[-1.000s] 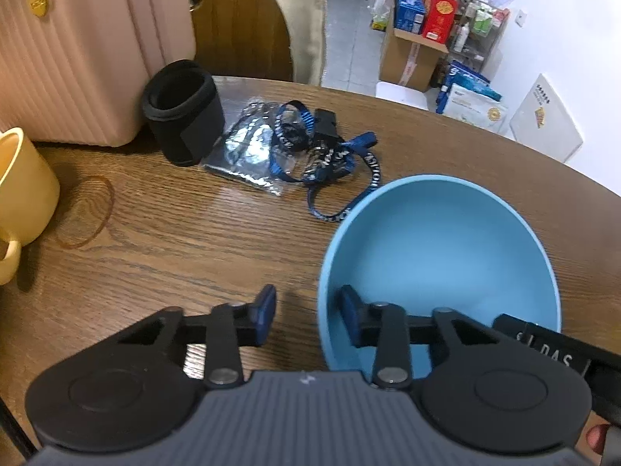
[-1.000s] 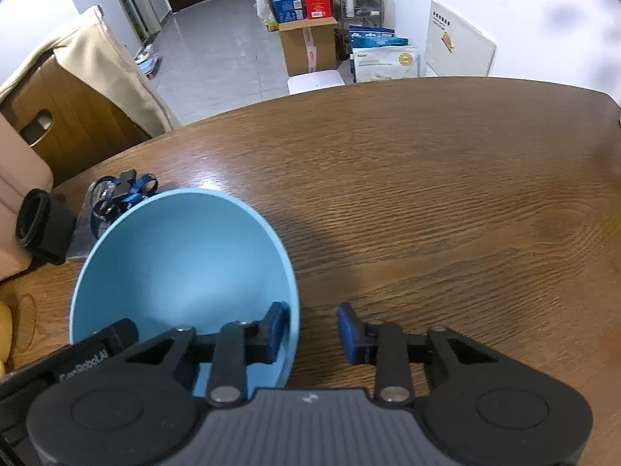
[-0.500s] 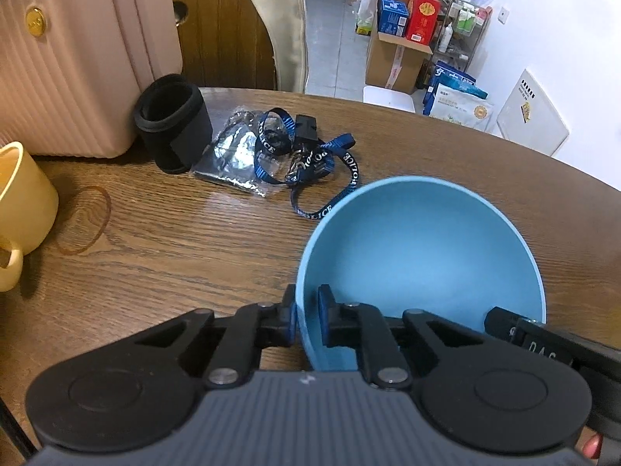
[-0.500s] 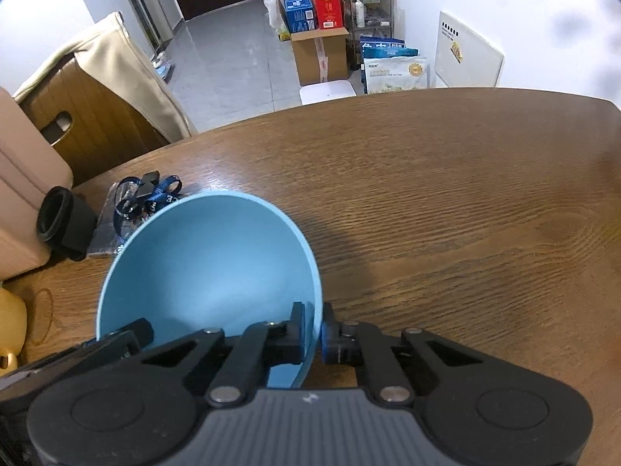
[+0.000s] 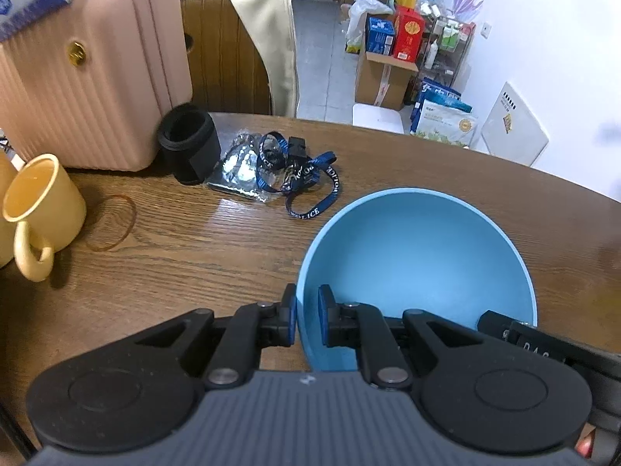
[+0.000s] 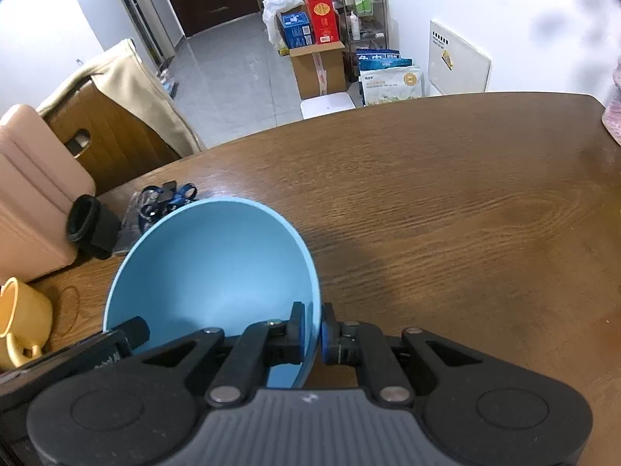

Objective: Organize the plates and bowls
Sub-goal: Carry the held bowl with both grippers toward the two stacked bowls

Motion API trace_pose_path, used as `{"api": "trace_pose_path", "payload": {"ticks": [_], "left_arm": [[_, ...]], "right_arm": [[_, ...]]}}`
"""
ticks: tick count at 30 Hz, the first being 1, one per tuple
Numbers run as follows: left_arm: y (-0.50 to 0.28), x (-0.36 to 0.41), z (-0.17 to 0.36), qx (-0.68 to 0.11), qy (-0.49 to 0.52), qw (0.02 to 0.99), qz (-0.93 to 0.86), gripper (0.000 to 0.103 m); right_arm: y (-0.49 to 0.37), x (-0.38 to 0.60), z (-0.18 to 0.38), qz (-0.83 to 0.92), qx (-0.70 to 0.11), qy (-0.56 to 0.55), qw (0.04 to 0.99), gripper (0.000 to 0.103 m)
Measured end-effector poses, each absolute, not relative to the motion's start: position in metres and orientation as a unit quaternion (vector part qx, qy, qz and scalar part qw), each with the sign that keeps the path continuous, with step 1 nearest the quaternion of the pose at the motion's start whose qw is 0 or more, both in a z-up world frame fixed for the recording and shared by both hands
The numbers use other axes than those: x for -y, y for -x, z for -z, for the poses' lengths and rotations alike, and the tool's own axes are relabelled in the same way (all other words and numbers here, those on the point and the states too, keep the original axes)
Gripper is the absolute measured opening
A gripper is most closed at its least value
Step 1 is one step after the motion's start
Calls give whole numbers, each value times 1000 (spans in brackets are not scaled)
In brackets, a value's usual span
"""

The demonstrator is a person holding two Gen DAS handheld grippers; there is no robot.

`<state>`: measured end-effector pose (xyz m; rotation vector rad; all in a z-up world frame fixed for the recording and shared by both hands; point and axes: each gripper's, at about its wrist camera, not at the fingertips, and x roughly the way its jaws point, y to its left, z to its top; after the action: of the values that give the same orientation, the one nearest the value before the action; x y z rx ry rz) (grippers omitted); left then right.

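A light blue bowl [image 5: 419,260] hangs above the brown wooden table [image 5: 186,256], held from both sides. My left gripper [image 5: 306,316] is shut on its left rim, one pad inside the wall and one outside. The same blue bowl [image 6: 217,264] fills the lower left of the right wrist view. There my right gripper [image 6: 313,332] is shut on its right rim, again with a pad on each face. The bowl is empty. Each view shows the black body of the other gripper at the bowl's near edge.
A yellow mug [image 5: 42,209] and a rubber band [image 5: 112,225] lie at the left. Behind them stand a pink suitcase [image 5: 89,73], a black cylinder [image 5: 188,147] and a blue lanyard on a plastic bag [image 5: 287,174]. A draped chair [image 5: 240,46] stands past the table.
Both grippers went from open astride the bowl's rim to shut on it. The bowl has since risen off the table, and both views have drawn back and upward.
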<state>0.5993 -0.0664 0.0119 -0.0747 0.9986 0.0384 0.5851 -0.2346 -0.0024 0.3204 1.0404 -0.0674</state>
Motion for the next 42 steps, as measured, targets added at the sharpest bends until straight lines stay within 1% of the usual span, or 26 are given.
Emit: {"api": "trace_pose_path", "payload": {"ticks": [14, 23, 31, 42], "left_arm": [[-514, 71, -81, -434, 31, 900, -6, 12], [-453, 81, -112, -412, 24, 911, 1, 12], [-401, 93, -131, -394, 14, 919, 13, 12], [-345, 119, -135, -383, 2, 923, 39, 12]], "right_arm": [[-505, 240, -57, 24, -461, -169, 871, 7], [-446, 248, -85, 23, -444, -172, 879, 7], [-391, 261, -104, 25, -429, -172, 887, 7], [-327, 283, -116, 40, -412, -155, 897, 7]]}}
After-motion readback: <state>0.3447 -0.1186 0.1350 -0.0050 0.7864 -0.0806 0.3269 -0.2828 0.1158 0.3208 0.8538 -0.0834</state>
